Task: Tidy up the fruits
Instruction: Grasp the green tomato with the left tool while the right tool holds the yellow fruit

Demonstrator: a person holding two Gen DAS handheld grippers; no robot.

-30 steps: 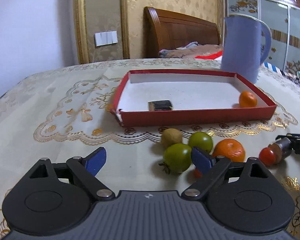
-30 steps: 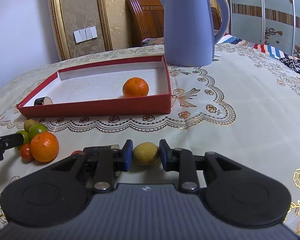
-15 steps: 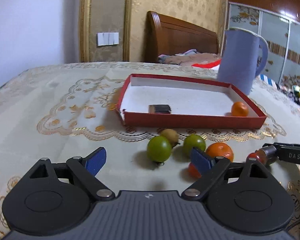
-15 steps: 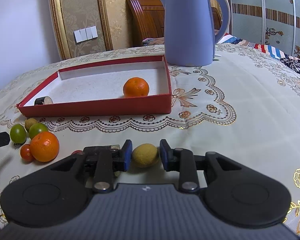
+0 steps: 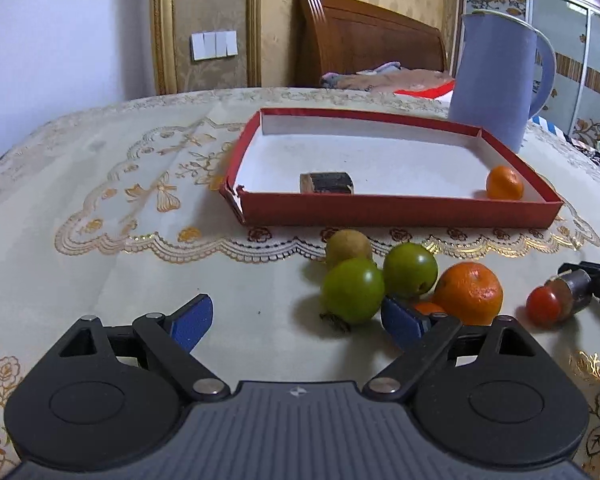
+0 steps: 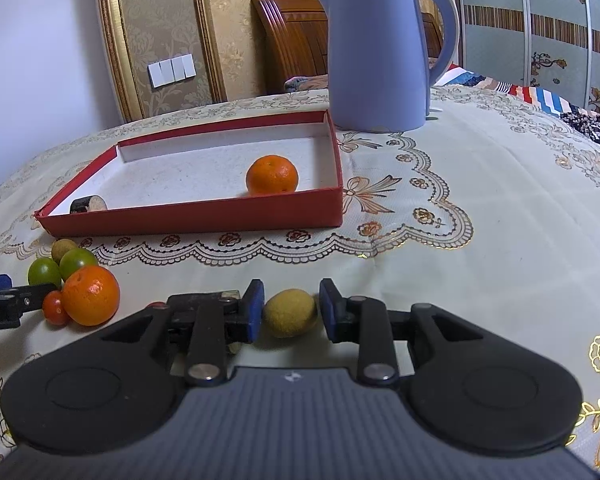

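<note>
A red tray (image 5: 400, 210) (image 6: 204, 216) holds an orange (image 5: 504, 183) (image 6: 272, 174) and a small dark block (image 5: 326, 182). In front of it lie two green fruits (image 5: 353, 290) (image 5: 410, 269), a brown fruit (image 5: 347, 245), an orange (image 5: 469, 293) and a red cherry tomato (image 5: 543, 306). My left gripper (image 5: 300, 318) is open and empty, just before the near green fruit. My right gripper (image 6: 291, 312) has its blue pads on either side of a yellow-brown fruit (image 6: 290, 313) that rests on the table; a small gap shows at the right pad.
A blue kettle (image 6: 380, 48) (image 5: 496, 76) stands behind the tray's right corner. The table has an embroidered cream cloth (image 6: 460, 260). A wooden headboard (image 5: 360, 40) and a wardrobe (image 6: 540, 28) stand behind the table.
The left gripper dropped back toward the fruit cluster after lifting; the near green fruit lies beside the others again. The right gripper stays around the yellow-brown fruit, jaws slightly wider.
</note>
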